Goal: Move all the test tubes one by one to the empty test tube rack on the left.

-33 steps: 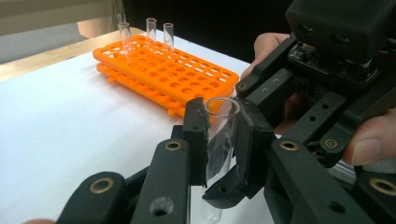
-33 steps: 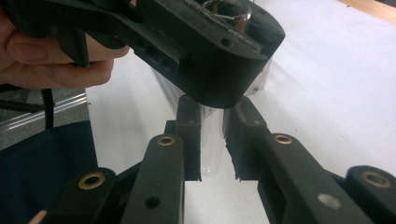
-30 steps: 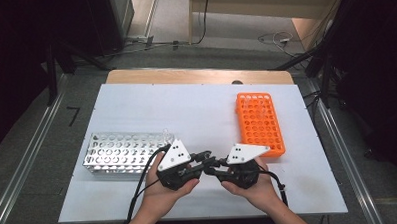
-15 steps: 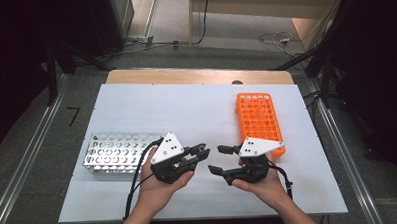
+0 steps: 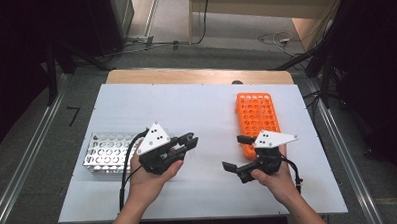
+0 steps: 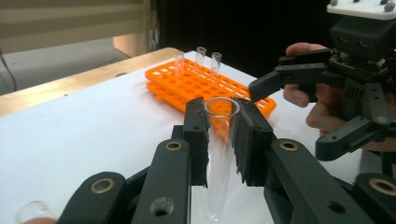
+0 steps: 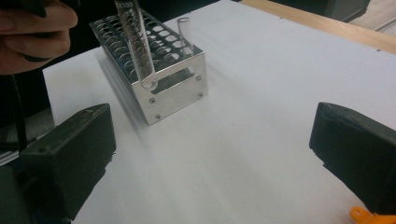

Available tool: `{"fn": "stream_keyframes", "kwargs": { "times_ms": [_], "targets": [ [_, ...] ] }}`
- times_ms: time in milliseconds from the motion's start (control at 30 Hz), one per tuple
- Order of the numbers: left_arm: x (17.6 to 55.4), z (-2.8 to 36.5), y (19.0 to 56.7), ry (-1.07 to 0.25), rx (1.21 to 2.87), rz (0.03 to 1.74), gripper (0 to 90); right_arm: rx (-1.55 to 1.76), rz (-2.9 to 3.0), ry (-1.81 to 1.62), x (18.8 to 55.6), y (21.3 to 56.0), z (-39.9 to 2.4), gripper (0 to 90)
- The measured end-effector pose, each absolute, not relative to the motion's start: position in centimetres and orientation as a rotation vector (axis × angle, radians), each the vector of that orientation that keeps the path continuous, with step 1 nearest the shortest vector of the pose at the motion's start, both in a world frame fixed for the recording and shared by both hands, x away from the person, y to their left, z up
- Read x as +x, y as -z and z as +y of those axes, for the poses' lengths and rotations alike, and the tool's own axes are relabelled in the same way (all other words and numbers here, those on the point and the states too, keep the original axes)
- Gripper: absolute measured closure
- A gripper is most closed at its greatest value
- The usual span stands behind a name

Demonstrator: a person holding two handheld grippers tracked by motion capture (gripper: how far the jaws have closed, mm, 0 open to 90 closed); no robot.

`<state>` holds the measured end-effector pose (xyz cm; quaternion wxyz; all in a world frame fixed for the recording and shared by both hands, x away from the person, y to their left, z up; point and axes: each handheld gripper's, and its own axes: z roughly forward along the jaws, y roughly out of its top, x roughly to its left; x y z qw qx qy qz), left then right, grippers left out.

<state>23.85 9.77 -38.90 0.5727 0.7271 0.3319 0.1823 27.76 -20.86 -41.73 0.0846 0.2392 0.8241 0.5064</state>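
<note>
My left gripper (image 5: 190, 140) is shut on a clear glass test tube (image 6: 219, 140), which stands upright between the pads (image 6: 198, 135) with its open mouth on top. The right gripper view shows that tube (image 7: 137, 46) hanging in front of a silver metal rack (image 7: 159, 88). My right gripper (image 5: 233, 152) hovers to the right of the left one, over bare table. Its jaws have just been opening and now stand wide, with nothing between them (image 7: 212, 140). An orange rack (image 5: 256, 115) lies beyond it and holds three tubes (image 6: 201, 56).
The silver rack (image 5: 108, 152) sits at the table's left, just behind my left hand, and one tube (image 7: 186, 35) stands in its near corner. The white tabletop (image 5: 186, 107) lies between the two racks. A wooden strip (image 5: 195, 76) edges the far side.
The two grippers were tip to tip and have drawn apart, the right one moving right. The right jaws opened wide. The tube stayed in the left gripper.
</note>
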Motion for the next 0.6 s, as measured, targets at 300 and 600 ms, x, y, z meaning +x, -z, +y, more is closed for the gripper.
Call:
{"fn": "stream_keyframes", "kwargs": {
  "times_ms": [300, 600],
  "targets": [
    [24.5, 12.0, 37.9, -0.49, 1.679, 0.823, 76.4, 0.774, 2.405, -1.503, 28.2, 41.6, -23.7, 0.0],
    [25.4, 14.3, 37.7, -0.539, 1.661, 0.878, 76.4, 0.846, 2.346, -1.483, 28.4, 41.5, -27.2, 0.0]
  ]
}}
